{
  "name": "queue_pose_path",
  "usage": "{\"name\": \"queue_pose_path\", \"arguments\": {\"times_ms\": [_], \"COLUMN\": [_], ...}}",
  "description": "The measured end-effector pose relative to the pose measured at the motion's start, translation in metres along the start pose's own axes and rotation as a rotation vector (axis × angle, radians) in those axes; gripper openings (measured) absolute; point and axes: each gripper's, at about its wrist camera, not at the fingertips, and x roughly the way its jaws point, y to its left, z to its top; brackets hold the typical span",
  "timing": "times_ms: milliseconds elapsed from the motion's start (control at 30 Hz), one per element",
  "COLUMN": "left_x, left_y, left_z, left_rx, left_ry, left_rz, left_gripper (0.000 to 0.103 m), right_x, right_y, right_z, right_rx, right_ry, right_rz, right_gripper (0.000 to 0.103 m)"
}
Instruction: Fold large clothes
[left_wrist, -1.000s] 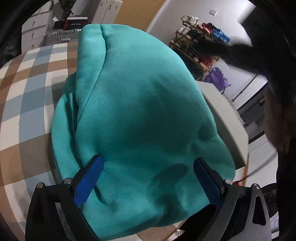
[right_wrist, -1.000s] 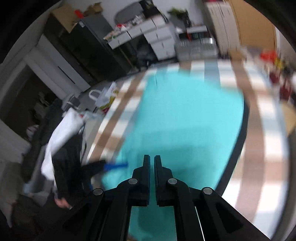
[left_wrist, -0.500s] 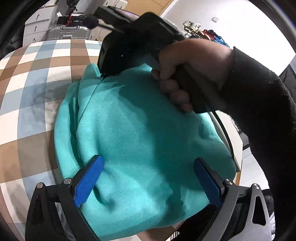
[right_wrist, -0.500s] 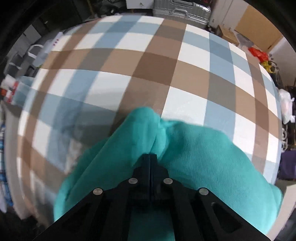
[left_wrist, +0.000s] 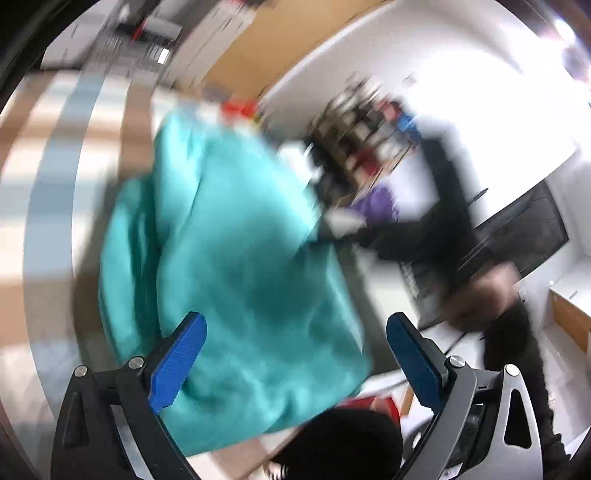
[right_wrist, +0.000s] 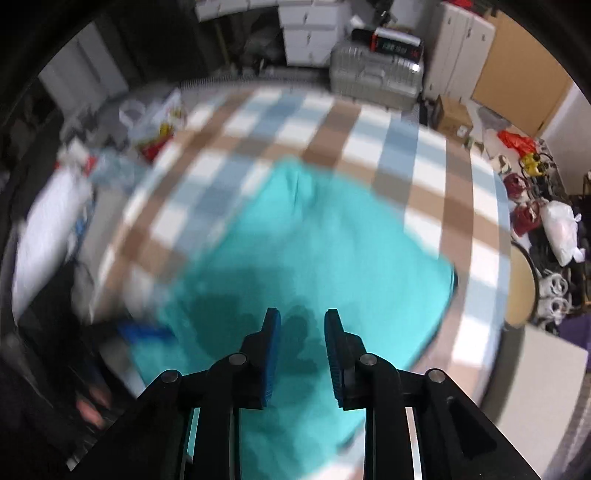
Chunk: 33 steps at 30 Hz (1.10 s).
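A teal sweatshirt (left_wrist: 240, 258) lies folded into a thick bundle on the checked tablecloth (left_wrist: 55, 166). In the right wrist view the same teal sweatshirt (right_wrist: 325, 251) spreads below me. My left gripper (left_wrist: 295, 339) hovers over its near edge with the blue pads wide apart and nothing between them. My right gripper (right_wrist: 301, 328) hangs above the cloth, its jaws opening, with a narrow gap and no fabric between the pads. Both views are blurred by motion. A dark sleeve and hand (left_wrist: 480, 291) show at the right of the left wrist view.
The checked tablecloth (right_wrist: 369, 140) covers the table to its far edge. Behind it stand a silver suitcase (right_wrist: 373, 81), white drawer units (right_wrist: 306, 33) and cardboard boxes (right_wrist: 450, 118). Bags (right_wrist: 557, 229) clutter the floor at the right. A shelf rack (left_wrist: 362, 125) stands by the white wall.
My right gripper has let go of the sweatshirt's far fold, lifted away and parted its pads. The left gripper has risen and swung; the right hand no longer rests on the cloth before it.
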Motion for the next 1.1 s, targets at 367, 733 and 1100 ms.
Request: {"name": "queue_pose_path", "arguments": {"times_ms": [367, 733, 1100], "left_x": [0.07, 0.052, 0.037], "left_y": [0.063, 0.068, 0.032], "left_z": [0.028, 0.015, -0.011], "left_rx": [-0.159, -0.208, -0.034], "left_ry": [0.121, 0.126, 0.126], "left_rz": [0.235, 0.251, 0.122], "left_gripper": [0.095, 0.095, 0.095], "right_x": [0.048, -0.015, 0.064], "right_y": [-0.019, -0.031, -0.06], "right_z": [-0.014, 0.022, 0.041], "right_rx": [0.092, 0.071, 0.214], "right_ry": [-0.092, -0.247, -0.118], "right_rz": [0.185, 0.144, 0.049], "right_gripper": [0.02, 0.019, 0.02]}}
